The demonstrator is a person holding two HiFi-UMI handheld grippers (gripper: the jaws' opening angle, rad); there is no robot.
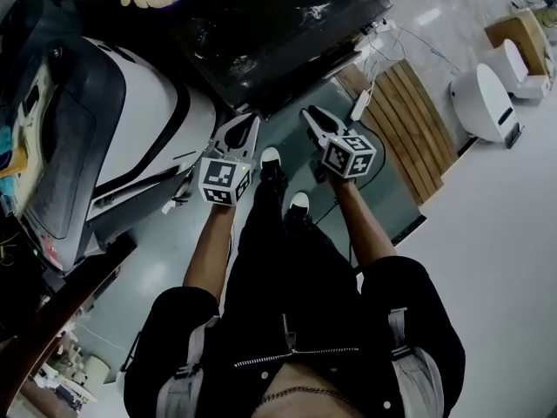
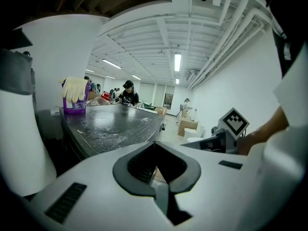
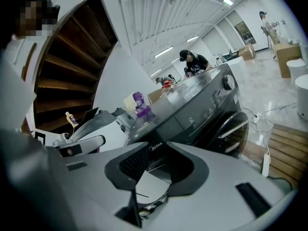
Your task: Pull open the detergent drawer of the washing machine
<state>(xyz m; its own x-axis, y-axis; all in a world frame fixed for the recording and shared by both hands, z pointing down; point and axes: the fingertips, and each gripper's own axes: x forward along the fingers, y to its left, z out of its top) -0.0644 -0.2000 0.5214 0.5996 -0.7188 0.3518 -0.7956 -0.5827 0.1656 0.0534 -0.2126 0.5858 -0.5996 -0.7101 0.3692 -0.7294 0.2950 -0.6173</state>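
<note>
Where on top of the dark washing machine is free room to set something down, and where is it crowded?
The washing machine top is bare from the purple bottle at one corner to the opposite edge. Crowded: the floor before it, between white machine and wooden slats, where the shoes stand.

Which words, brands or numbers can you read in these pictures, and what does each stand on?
"Midea": on the washer front, seen between the jaws in the right gripper view.
Bottle label: too blurred to read.
Washer panel marks: too small to read.
</note>
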